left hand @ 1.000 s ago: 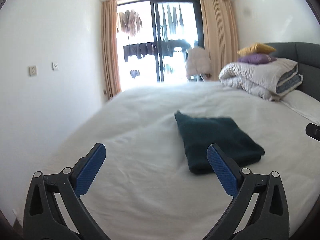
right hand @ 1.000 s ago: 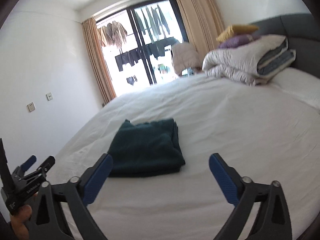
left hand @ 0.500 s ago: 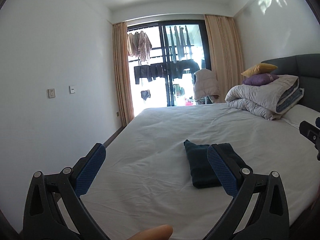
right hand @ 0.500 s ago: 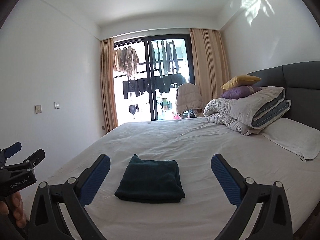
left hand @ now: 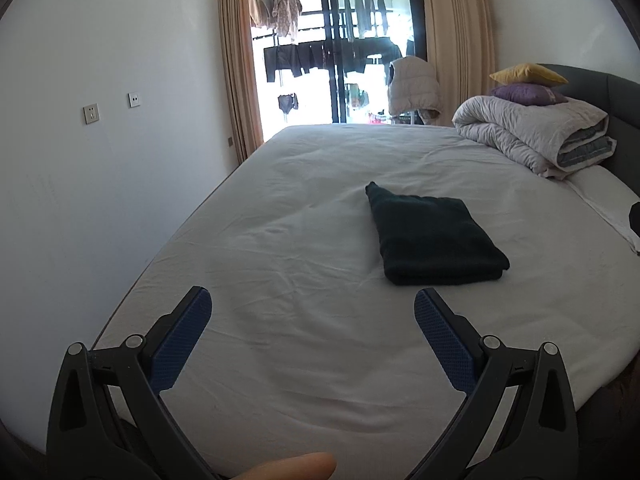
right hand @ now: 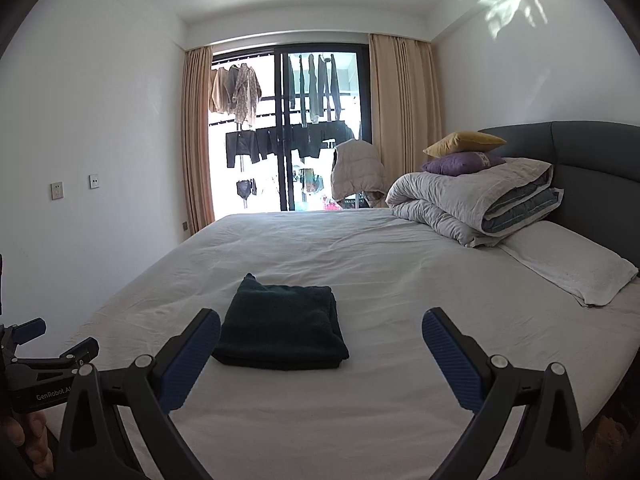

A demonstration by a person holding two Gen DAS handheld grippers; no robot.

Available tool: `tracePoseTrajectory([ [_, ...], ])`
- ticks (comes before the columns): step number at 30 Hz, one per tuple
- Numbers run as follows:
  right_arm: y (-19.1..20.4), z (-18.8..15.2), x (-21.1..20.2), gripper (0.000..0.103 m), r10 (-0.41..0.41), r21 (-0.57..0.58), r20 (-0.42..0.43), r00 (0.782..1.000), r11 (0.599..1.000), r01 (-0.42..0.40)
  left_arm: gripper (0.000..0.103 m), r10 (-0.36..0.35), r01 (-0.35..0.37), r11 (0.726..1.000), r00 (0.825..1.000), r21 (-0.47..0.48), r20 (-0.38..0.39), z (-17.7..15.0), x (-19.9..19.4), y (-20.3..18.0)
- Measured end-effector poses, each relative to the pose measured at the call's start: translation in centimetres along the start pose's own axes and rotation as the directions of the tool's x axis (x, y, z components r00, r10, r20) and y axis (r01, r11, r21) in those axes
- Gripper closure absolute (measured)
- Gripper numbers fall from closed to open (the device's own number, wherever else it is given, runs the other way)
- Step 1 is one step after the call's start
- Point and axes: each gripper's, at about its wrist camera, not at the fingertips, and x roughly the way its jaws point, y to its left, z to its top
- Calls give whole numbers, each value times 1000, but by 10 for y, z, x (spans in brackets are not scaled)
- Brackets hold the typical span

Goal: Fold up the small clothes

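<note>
On the white bed [right hand: 400,280], folded dark green cloth [right hand: 280,332] beyond both claws, left claw [left hand: 312,316] and right claw [right hand: 320,332] spread apart, empty

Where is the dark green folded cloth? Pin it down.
The dark green folded cloth lies flat on the white bed, ahead of both open tongs, well short of the rolled duvet.

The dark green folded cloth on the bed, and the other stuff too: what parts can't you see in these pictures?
- Dark green folded cloth: its underside and inner layers are hidden by its own folds in both views, so what garment it is stays unknown.
- Right gripper: cut off by the left wrist view's right edge.
- White pillow: its far end is hidden under the folded duvet.
- Wall sockets: too small for details.
</note>
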Motion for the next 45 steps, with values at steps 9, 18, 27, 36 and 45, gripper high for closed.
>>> tracePoseTrajectory([
  [9, 5, -30, 25, 0, -18, 2, -158, 987, 1000, 18, 0, -15, 13, 1000, 994, -23, -112, -33, 39, 8],
  [18, 24, -53, 45, 0, 3, -28, -290, 957, 1000, -12, 0, -33, 27, 999, 982, -35, -185, -52, 71, 12],
  [27, 21, -79, 60, 0, 30, 51, -403, 915, 999, -11, 0, -46, 36, 998, 971, -50, -233, -59, 85, 11],
  [36, 18, -74, 60, 0, 14, 51, -390, 921, 999, 6, 0, -53, 44, 998, 970, -43, -237, -61, 87, 9],
  [45, 21, -70, 60, 0, 8, 37, -382, 924, 999, 6, 0, -60, 53, 998, 971, -37, -233, -61, 89, 7],
])
